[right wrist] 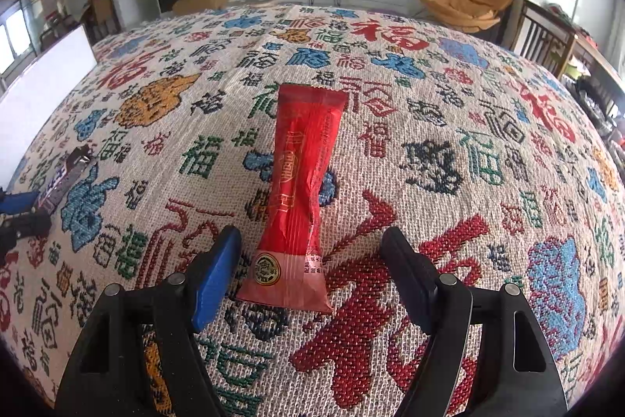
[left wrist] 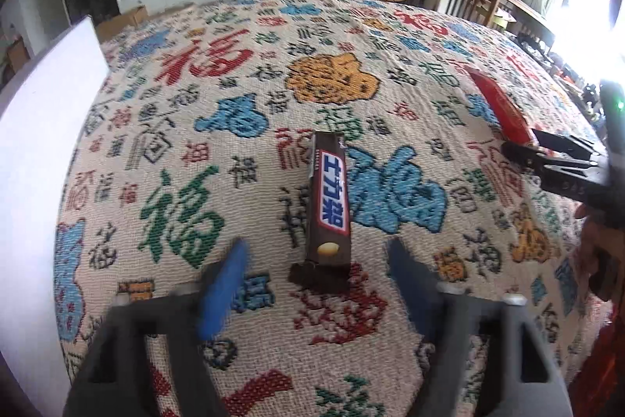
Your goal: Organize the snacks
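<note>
Now we hold two sets of tongs over a counter [right wrist: 449, 127] draped in a woven cloth of colourful Chinese characters, and both sets are empty. Our left tongs [left wrist: 316, 260] stand wide apart with nothing between the pads; a brown chocolate bar [left wrist: 329, 198] lies on the cloth just ahead of the gap, its near end about level with the blue fingertips [left wrist: 234, 260]. Its long axis runs straight away from these tongs, near end toward us and far end pointing across the counter toward the room beyond. Our right tongs [right wrist: 310, 249] are likewise spread wide and grip nothing; a red snack packet [right wrist: 300, 190] lies flat in front of them, its near end reaching in between the two fingers without touching either. It too runs lengthwise away from its tongs, leaning slightly rightward at the far end. The two snacks lie well apart, each before its own tongs, and a white board [left wrist: 43, 163] stands off to the left. We judge this to be the moment of lining up for a pickup, not yet a grasp. The next move probably calls for lowering each set until the pads straddle a wrapper's narrow width, then closing gently across it, since both wrappers look thin and easy to crush.
</note>
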`<act>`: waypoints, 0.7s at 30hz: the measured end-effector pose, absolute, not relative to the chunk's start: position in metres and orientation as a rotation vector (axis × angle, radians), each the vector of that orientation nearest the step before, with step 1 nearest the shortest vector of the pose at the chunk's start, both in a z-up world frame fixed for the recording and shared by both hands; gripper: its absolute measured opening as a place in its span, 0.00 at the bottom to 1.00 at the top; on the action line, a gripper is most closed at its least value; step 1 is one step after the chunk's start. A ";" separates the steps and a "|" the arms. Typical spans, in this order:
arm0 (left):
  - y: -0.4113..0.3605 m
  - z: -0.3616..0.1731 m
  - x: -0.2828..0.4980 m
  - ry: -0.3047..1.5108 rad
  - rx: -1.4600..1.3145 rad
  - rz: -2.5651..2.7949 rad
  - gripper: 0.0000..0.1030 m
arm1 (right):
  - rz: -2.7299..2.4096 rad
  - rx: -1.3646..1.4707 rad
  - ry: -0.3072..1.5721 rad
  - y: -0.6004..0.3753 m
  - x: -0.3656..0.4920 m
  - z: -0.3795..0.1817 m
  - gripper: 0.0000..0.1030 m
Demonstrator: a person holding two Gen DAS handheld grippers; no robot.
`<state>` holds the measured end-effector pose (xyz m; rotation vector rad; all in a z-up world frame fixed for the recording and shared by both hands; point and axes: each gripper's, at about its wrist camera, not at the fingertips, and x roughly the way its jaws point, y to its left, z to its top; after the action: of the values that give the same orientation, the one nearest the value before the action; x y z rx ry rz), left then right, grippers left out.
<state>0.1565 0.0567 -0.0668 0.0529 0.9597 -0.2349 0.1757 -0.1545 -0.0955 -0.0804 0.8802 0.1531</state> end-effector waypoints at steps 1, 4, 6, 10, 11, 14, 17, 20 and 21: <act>0.058 -0.068 0.156 0.937 0.056 -0.224 0.86 | 0.152 -0.082 0.880 -0.155 0.176 -0.095 0.75; 0.061 -0.078 0.163 0.935 0.068 -0.203 0.87 | 0.151 -0.082 0.881 -0.155 0.176 -0.095 0.75; 0.061 -0.080 0.166 0.922 0.089 -0.195 0.93 | 0.151 -0.082 0.881 -0.155 0.176 -0.095 0.75; 0.062 -0.082 0.173 0.936 0.082 -0.199 1.00 | 0.152 -0.078 0.881 -0.155 0.176 -0.095 0.76; 0.062 -0.082 0.174 0.936 0.082 -0.199 1.00 | 0.151 -0.080 0.881 -0.155 0.176 -0.095 0.76; 0.062 -0.082 0.175 0.936 0.080 -0.199 1.00 | 0.151 -0.081 0.881 -0.155 0.176 -0.096 0.76; 0.062 -0.083 0.174 0.935 0.081 -0.199 1.00 | 0.151 -0.080 0.881 -0.155 0.176 -0.096 0.76; 0.062 -0.084 0.176 0.935 0.079 -0.199 1.00 | 0.151 -0.080 0.881 -0.155 0.176 -0.096 0.76; 0.062 -0.084 0.176 0.935 0.079 -0.199 1.00 | 0.150 -0.082 0.880 -0.155 0.176 -0.096 0.76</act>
<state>0.1762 0.0622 -0.0835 0.0792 0.9354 -0.1986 0.1758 -0.1546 -0.0957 -0.0815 0.8802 0.1503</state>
